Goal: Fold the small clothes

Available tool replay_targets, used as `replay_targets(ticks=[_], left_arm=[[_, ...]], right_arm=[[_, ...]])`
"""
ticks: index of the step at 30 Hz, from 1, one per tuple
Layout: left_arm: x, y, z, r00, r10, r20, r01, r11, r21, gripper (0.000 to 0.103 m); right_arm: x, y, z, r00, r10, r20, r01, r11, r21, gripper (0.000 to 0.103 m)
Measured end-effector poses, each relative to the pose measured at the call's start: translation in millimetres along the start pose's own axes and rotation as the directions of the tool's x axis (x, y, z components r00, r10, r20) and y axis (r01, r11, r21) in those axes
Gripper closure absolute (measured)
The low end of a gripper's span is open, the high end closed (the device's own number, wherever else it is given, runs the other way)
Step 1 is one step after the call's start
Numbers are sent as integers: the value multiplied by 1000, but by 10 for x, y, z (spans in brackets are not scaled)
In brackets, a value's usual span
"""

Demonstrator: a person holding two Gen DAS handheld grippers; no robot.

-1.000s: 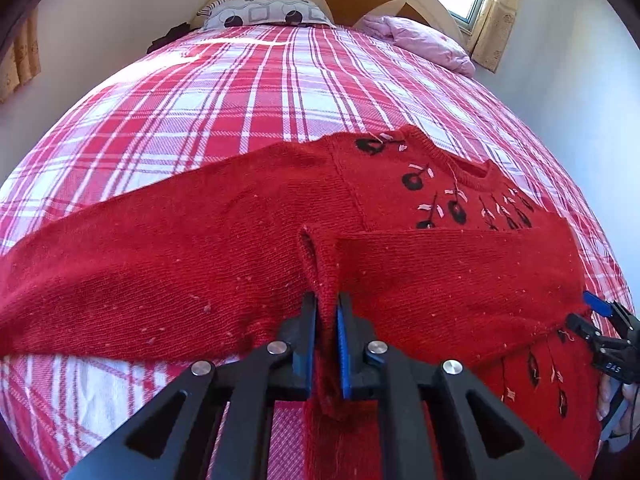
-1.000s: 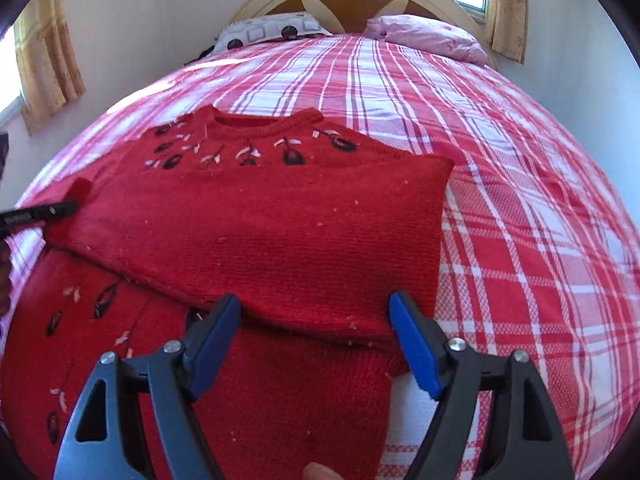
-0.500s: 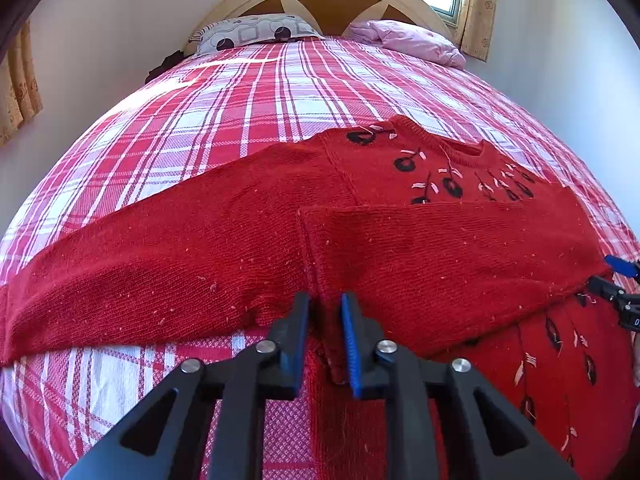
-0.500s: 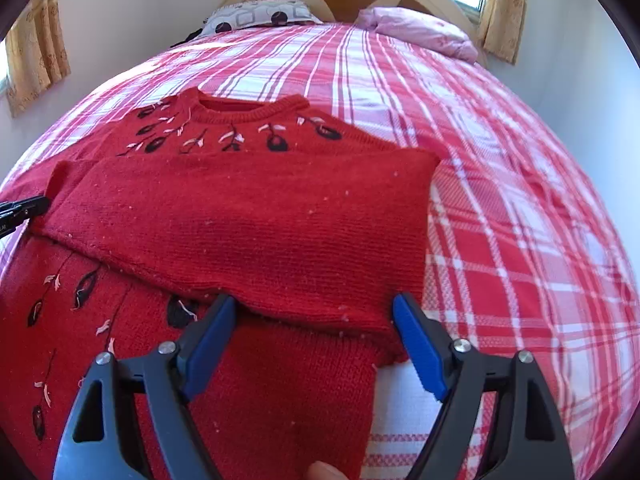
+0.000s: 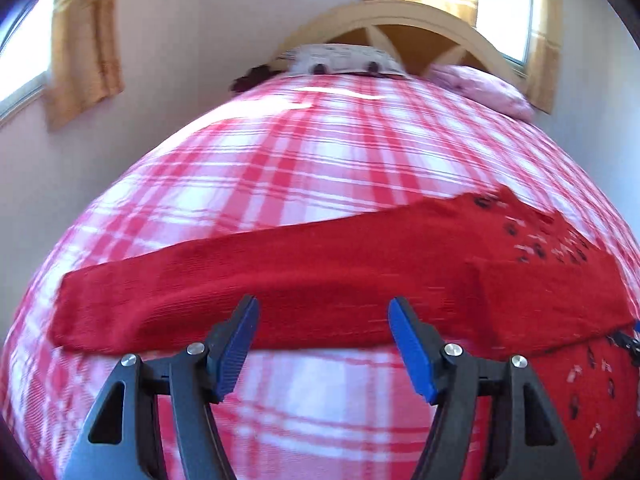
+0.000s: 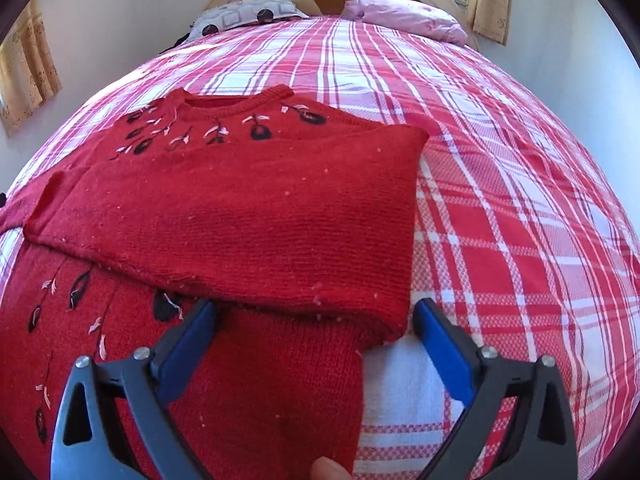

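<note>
Red sweater [image 6: 240, 216] flat on plaid bed [image 6: 500, 200], right sleeve folded across chest, left sleeve [image 5: 240, 280] outstretched. Left gripper [image 5: 320, 344] opening, empty, above sleeve. Right gripper [image 6: 316, 340] opening wide, empty, at near fold.

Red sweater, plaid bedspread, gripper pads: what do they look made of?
Sweater: knitted yarn, probably wool or acrylic, matte; knit rows and pale lint specks show, with dark stitched motifs.
Bedspread: woven cloth, likely cotton, matte; a small check weave shows in the red squares.
Pads of the right gripper: blue, smooth, probably plastic or rubber, on black plastic-looking arms.
</note>
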State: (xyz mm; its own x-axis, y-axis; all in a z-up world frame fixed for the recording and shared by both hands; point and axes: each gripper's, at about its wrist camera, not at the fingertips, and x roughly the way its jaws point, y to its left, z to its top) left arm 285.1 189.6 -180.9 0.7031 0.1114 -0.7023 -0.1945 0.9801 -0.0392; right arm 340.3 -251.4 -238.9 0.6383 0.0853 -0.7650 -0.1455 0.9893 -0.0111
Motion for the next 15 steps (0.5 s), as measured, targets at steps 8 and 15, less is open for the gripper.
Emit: replay_targets(ticks=[8, 15], left_arm=[[-120, 1265, -133, 964, 256, -73, -266, 943, -198, 35], [-193, 2092, -375, 975, 182, -125, -221, 832, -509, 35]], right_arm=[[-13, -30, -15, 1000, 8, 7, -8, 1000, 3, 2], [-29, -14, -23, 1000, 11, 16, -11, 1000, 7, 2]])
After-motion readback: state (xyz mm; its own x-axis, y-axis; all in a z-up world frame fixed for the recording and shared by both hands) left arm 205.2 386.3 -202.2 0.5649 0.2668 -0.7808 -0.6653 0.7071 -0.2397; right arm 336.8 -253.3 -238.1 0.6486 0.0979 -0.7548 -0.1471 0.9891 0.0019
